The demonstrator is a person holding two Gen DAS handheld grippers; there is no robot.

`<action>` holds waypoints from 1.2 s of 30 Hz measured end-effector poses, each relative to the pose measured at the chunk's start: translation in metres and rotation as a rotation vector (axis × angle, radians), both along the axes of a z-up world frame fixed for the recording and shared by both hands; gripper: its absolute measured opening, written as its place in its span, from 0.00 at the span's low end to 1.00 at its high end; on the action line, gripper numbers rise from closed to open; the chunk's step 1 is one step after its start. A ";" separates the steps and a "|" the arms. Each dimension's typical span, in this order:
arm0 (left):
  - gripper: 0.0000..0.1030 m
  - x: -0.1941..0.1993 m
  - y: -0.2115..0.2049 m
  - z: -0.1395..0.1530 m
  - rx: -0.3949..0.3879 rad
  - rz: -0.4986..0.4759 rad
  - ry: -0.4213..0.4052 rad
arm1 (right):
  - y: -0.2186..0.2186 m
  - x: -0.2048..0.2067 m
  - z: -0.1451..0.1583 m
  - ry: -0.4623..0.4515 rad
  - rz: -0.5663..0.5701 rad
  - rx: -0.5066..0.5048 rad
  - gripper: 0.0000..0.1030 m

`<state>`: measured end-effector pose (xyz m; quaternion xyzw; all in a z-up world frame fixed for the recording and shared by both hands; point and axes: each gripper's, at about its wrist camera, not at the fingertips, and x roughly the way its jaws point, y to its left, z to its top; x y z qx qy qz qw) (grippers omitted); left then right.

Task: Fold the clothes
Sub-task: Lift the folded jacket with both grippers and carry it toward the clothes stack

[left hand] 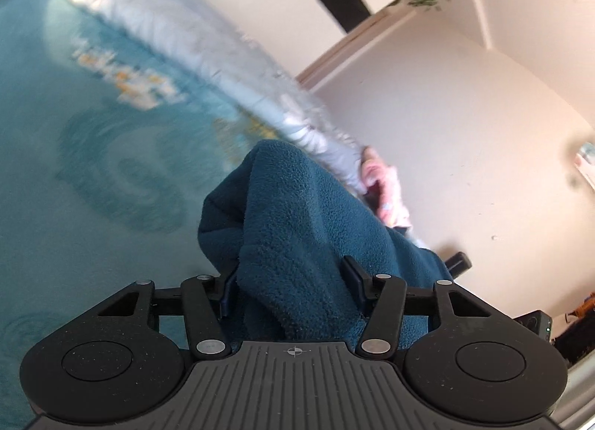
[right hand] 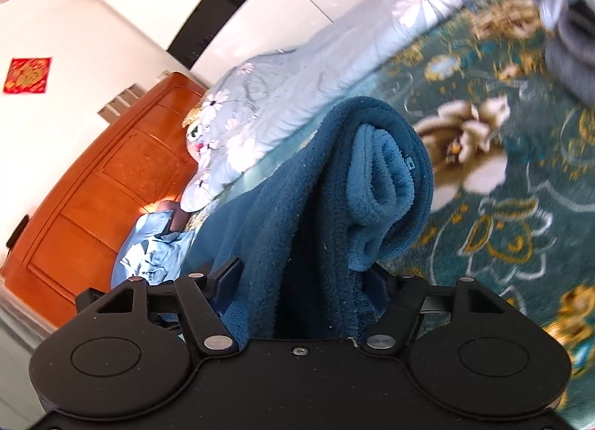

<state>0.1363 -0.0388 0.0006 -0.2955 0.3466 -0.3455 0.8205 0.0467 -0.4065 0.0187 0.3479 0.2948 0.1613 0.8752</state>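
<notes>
The left gripper [left hand: 290, 281] pinches a bunched edge of the teal fleece garment [left hand: 297, 214] between its jaws; the right gripper [right hand: 305, 281] clamps another thick fold of it, lifted above the green floral bedspread [right hand: 502, 207]. A pale quilt [right hand: 297, 87] borders the far edge, leaving open bedspread to the right.

Bright daylight washes out the pale quilt [left hand: 156, 2] and glares on the glossy wardrobe [right hand: 260, 21], while motion blur smears the green floral bedspread [left hand: 93, 114] and fisheye distortion bends every edge, leaving only the teal fleece [right hand: 334, 188] sharp.
</notes>
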 end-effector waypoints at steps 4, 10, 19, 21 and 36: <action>0.50 -0.001 -0.030 0.045 -0.016 -0.039 -0.106 | -0.027 -0.013 0.034 -0.083 -0.008 -0.013 0.67; 0.50 0.011 -0.113 0.107 -0.041 -0.120 -0.217 | -0.094 -0.025 0.096 -0.180 -0.057 -0.093 0.68; 0.50 0.033 -0.261 0.140 -0.077 -0.248 -0.242 | -0.223 -0.035 0.171 -0.189 -0.114 -0.256 0.68; 0.50 0.036 -0.290 0.136 -0.069 -0.261 -0.233 | -0.248 -0.036 0.179 -0.171 -0.120 -0.286 0.68; 0.50 0.042 -0.398 0.080 0.011 -0.280 -0.154 | -0.373 0.000 0.129 -0.025 -0.169 -0.281 0.72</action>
